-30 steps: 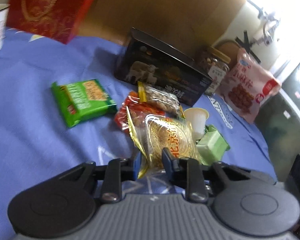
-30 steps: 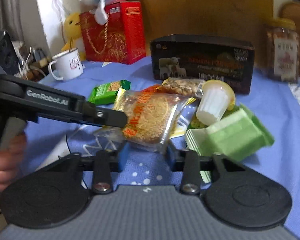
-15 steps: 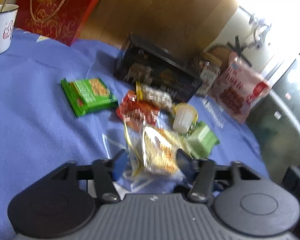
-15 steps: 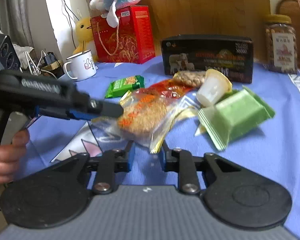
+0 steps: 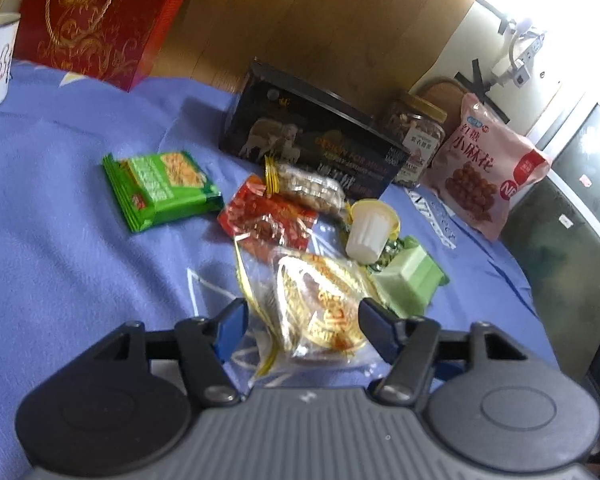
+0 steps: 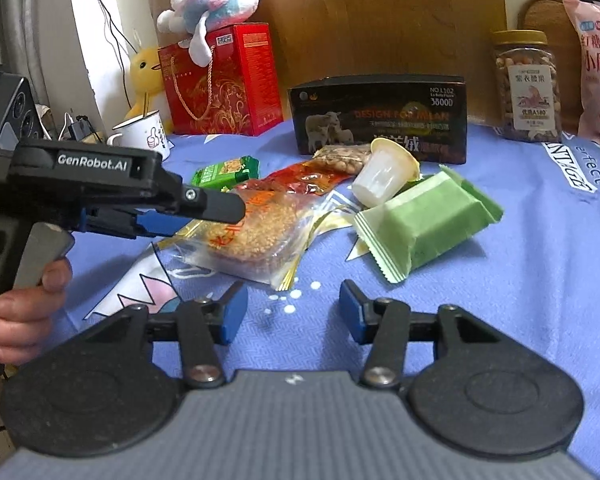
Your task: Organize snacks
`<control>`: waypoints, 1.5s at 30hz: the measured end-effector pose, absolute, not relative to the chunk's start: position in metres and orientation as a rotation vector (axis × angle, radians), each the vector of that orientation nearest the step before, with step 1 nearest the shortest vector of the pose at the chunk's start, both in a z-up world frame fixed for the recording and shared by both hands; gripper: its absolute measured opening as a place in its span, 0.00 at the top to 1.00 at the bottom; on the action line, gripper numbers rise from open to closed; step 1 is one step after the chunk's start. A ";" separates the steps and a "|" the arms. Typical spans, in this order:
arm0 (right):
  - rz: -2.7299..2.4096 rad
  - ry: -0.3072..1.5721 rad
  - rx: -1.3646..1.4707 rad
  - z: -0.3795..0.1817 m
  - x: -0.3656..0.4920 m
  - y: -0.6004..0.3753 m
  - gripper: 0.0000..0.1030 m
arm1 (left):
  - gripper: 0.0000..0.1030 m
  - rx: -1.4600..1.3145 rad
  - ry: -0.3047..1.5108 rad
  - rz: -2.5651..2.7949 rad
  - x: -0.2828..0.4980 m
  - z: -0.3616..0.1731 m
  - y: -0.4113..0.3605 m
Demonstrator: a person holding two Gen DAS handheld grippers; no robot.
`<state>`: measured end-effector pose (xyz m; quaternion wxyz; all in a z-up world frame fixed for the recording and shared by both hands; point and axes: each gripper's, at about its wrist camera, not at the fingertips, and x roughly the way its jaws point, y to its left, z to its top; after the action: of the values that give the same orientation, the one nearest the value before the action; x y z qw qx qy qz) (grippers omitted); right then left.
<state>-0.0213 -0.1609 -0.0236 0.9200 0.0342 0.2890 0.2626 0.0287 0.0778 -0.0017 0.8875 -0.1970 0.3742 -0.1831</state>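
Note:
A clear-wrapped round cake with gold and red print (image 5: 320,312) lies on the blue cloth between the open jaws of my left gripper (image 5: 300,326); it also shows in the right wrist view (image 6: 252,236). My right gripper (image 6: 292,312) is open and empty, just short of the cake. Beyond lie a pale green packet (image 6: 424,224), a white jelly cup (image 6: 384,176), a red packet (image 5: 268,220), a peanut packet (image 5: 308,188) and a green cracker packet (image 5: 160,188). The left gripper (image 6: 216,208) reaches in from the left in the right wrist view.
A black box (image 6: 380,120) stands behind the snacks. A nut jar (image 6: 528,88) and a pink bag (image 5: 488,168) are at the back right. A red gift bag (image 6: 220,80) with a plush toy and a white mug (image 6: 144,136) stand at the back left.
My left gripper opened and let go of the cake, which now lies flat on the cloth. My right gripper closed briefly, then opened wide and drew back a little.

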 end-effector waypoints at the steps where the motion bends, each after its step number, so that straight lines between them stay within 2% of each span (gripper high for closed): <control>1: 0.542 0.591 0.076 -0.024 -0.021 -0.161 0.47 | 0.40 -0.404 0.769 -0.381 0.027 -0.003 0.077; 6: 0.573 0.588 0.052 -0.021 -0.010 -0.152 0.45 | 0.38 -0.375 0.715 -0.409 0.022 -0.007 0.079; 12: 0.618 0.573 -0.020 -0.023 -0.005 -0.134 0.35 | 0.38 -0.335 0.663 -0.417 0.018 -0.010 0.075; 21: 0.645 0.574 0.066 -0.025 -0.002 -0.145 0.35 | 0.30 -0.354 0.651 -0.461 0.019 -0.012 0.078; 28: 0.678 0.567 0.098 -0.024 -0.003 -0.149 0.35 | 0.30 -0.269 0.641 -0.435 0.015 -0.010 0.065; 34: 0.678 0.579 0.085 -0.025 -0.003 -0.146 0.35 | 0.30 -0.322 0.638 -0.451 0.017 -0.012 0.074; 37: 0.668 0.578 0.060 -0.025 -0.003 -0.143 0.37 | 0.36 -0.345 0.638 -0.450 0.018 -0.012 0.077; 39: 0.656 0.576 0.038 -0.025 -0.004 -0.141 0.45 | 0.46 -0.343 0.644 -0.448 0.019 -0.012 0.076; 40: 0.645 0.573 0.026 -0.025 -0.005 -0.140 0.47 | 0.47 -0.338 0.643 -0.446 0.019 -0.012 0.075; 42: 0.619 0.566 0.006 -0.024 -0.008 -0.138 0.54 | 0.55 -0.329 0.636 -0.442 0.017 -0.011 0.074; 45: 0.597 0.555 0.006 -0.024 -0.014 -0.135 0.56 | 0.59 -0.301 0.610 -0.446 0.010 -0.009 0.071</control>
<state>-0.0142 -0.1353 -0.0237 0.9181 0.0029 0.2697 0.2904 0.0100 0.0712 -0.0089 0.9184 -0.1463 0.2966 -0.2171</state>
